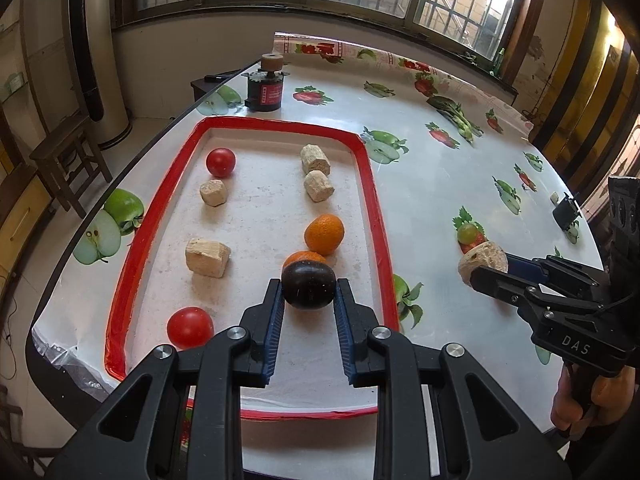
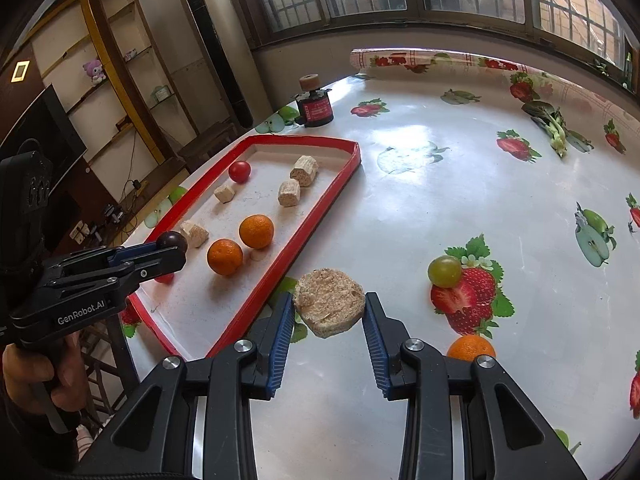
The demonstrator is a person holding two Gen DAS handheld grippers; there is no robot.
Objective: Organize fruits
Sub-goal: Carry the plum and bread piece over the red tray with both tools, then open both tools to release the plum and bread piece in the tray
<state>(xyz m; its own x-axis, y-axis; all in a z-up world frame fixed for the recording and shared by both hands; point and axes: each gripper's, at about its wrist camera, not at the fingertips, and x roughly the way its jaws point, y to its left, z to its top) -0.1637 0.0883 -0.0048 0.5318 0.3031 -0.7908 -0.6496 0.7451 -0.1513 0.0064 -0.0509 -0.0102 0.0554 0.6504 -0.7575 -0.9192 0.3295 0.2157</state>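
Left claw (image 1: pixel 309 303) clamped on a dark plum (image 1: pixel 308 285), carried above the near half of the red-rimmed tray (image 1: pixel 372 184). Right claw (image 2: pixel 329 320) gripping a round beige cake (image 2: pixel 329 307), off the tray, over the bench (image 2: pixel 440 208) just beside the tray's near right rim.

Step in hand, as I read it: bring each piece to its own group. Best done by lowering the plum onto bare tray floor clear of the oranges before easing the pads apart — it is round and likely to roll. The cake is crumbly; keep the squeeze light and set it flat near the other beige chunks.

Count in tray: two tomatoes (image 1: pixel 221 162), two oranges (image 1: pixel 324 234), four beige chunks (image 1: pixel 207 257). On the bench outside: one green grape (image 2: pixel 444 271), one more orange (image 2: pixel 469 347) partly hidden behind the right claw. One plum, one cake, both held.
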